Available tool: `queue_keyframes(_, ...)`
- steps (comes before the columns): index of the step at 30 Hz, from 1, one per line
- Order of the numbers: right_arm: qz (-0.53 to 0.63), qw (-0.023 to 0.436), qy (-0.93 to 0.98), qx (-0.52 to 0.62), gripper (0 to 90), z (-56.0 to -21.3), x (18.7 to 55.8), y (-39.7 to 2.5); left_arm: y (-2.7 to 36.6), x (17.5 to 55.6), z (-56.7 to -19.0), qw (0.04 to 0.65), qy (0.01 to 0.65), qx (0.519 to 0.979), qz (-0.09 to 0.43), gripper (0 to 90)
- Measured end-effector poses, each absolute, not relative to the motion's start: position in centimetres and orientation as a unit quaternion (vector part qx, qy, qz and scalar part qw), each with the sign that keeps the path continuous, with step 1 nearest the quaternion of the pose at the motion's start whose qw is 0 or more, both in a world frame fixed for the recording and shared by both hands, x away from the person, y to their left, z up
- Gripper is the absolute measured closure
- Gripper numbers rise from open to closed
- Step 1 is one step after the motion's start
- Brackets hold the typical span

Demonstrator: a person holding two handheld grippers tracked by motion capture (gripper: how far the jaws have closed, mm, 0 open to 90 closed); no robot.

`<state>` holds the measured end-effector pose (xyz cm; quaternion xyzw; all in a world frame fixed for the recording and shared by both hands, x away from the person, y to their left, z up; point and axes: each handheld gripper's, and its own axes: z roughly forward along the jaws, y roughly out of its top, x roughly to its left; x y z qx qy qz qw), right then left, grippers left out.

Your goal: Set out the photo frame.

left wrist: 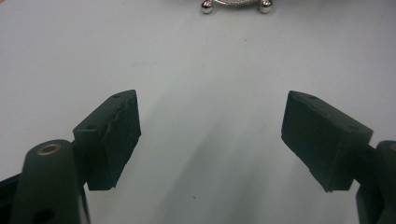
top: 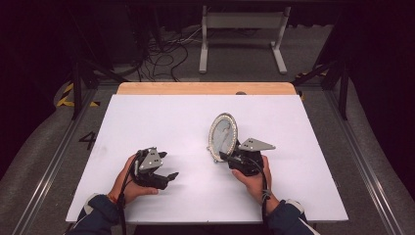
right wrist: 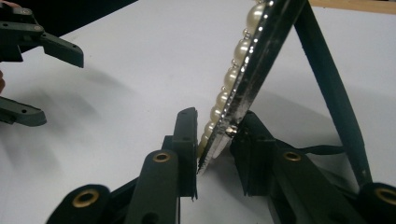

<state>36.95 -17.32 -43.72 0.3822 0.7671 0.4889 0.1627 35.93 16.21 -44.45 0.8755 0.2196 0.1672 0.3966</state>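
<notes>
The right gripper (top: 226,155) had its fingers (right wrist: 187,140) drawn in around the lower edge of an oval picture frame (top: 222,133), one finger against the pearl-beaded front, the other behind the rim; in the right gripper view the edge sat in the narrow slot between them, pressed close on the front side. The left gripper (top: 168,166) held nothing: its fingers (left wrist: 112,135) stood wide apart above the bare counter (top: 147,117), with their blocky black pads angled inward.

The frame stood near the middle of the counter, just ahead of the right hand (top: 252,178), well apart from the left gripper. Its long axis ran nearly upright, tipped a little backward, and its face was turned toward the person's left. A dark strut (right wrist: 327,79) slanted down behind it to the counter.

The rim was ringed with round, glossy, cream-coloured beads, with a thin, sparkling metal edge behind them. Two small shiny ball feet (left wrist: 208,6) showed at its base in the left gripper view. The counter was a smooth, matt white sheet, with a strip of pale wood (top: 205,88) at its far edge.
</notes>
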Motion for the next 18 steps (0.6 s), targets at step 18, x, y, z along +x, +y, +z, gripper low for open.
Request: queue_keyframes(18,0.485,0.161,0.754,0.412,72.1,-45.1,38.2,-15.7,15.4,35.9,-45.2,0.382,0.213,0.886,0.158,19.9)
